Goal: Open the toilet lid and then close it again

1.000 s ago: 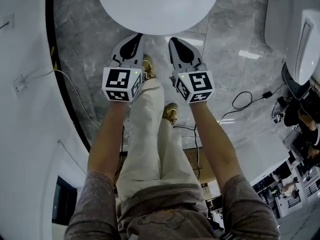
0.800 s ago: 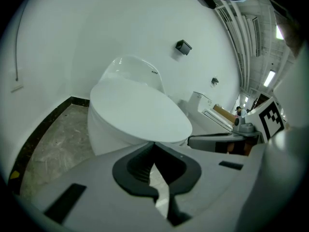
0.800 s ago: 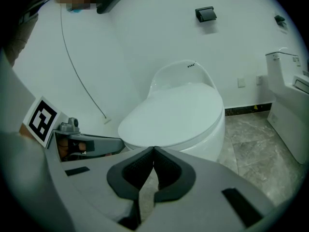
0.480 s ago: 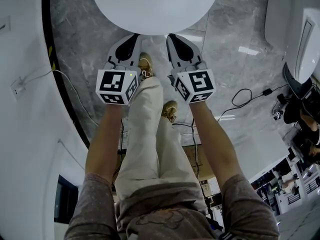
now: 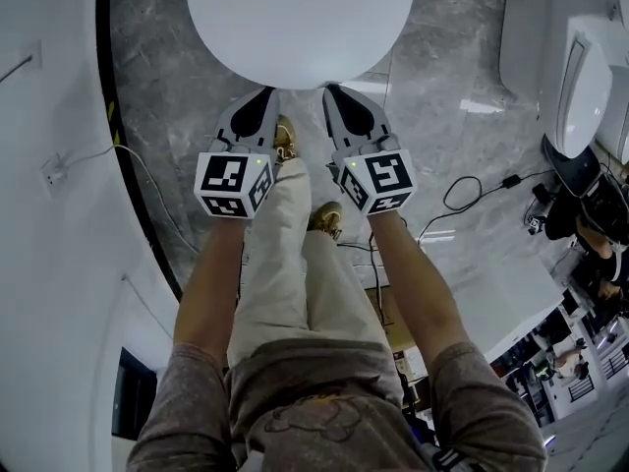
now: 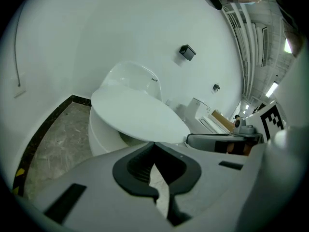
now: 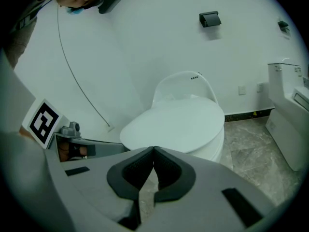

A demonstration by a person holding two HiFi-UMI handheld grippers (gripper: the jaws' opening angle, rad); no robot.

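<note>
Holding the grey left two-jaw gripper (image 5: 267, 93) and the grey right two-jaw gripper (image 5: 330, 90) side by side, both pinching fully together on nothing. Pointing their tips at the 6 o'clock rim of the round white plastic toilet lid (image 5: 300, 18), sitting tilted just above the white ceramic bowl (image 6: 99, 129).

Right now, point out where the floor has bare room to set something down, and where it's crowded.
Bare grey marble floor lies between the black skirting band and the round white toilet lid, and again between that lid and the second white toilet at right. Crowded: the looping black cable and the person's tan shoes before the lid.
</note>
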